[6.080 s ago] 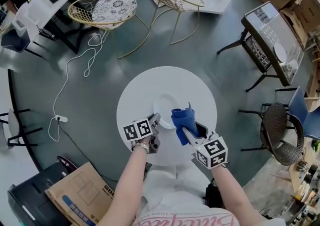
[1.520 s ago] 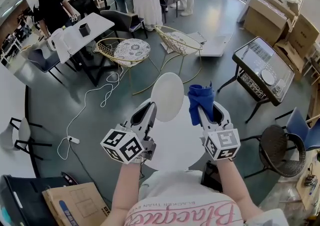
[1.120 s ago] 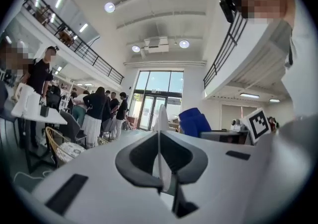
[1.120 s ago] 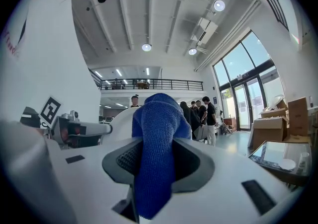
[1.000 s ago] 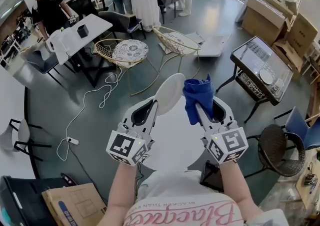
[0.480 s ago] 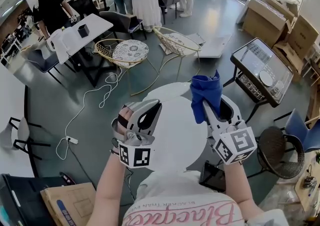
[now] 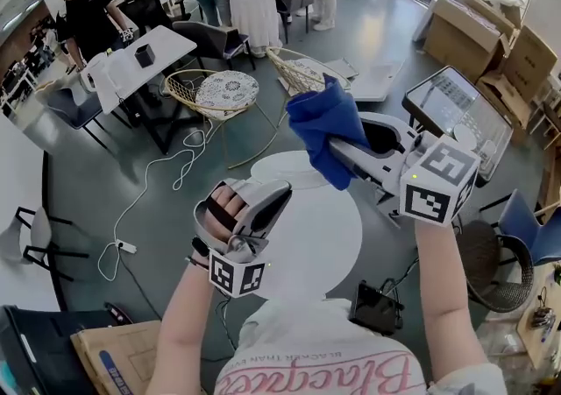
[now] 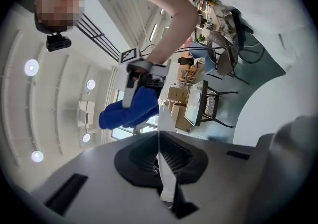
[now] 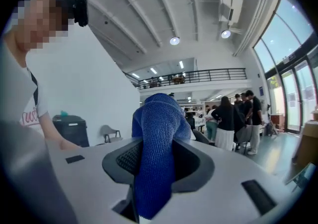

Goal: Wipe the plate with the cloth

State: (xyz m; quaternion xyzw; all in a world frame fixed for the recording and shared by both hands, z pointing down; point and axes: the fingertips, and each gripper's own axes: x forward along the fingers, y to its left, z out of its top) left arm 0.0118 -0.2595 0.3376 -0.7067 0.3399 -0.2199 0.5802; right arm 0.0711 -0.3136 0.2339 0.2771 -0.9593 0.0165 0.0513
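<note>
Here, the left tool (image 7: 267, 196) is clenched tight on the rim of the white plate (image 7: 285, 170). The plate is up in the air over the 12 o'clock edge of the round white worktop (image 7: 316, 244), and from the head view it looks like a thin oval. In the left gripper view the plate (image 8: 166, 173) shows only as a thin white edge pinched between the two jaws. The right tool (image 7: 340, 157) comes in from 3 o'clock and is grasping the blue cloth (image 7: 320, 126). The cloth sticks out past the jaws in a soft bunch, at about 1 o'clock from the plate and very near it. Its bottom end covers a bit of the plate in the head view, but I cannot tell if the two touch. In the right gripper view the cloth (image 9: 156, 158) fills the gap between the jaws. A wire chair (image 7: 215, 91) with a patterned seat stands on the grey floor at 11 o'clock.
</note>
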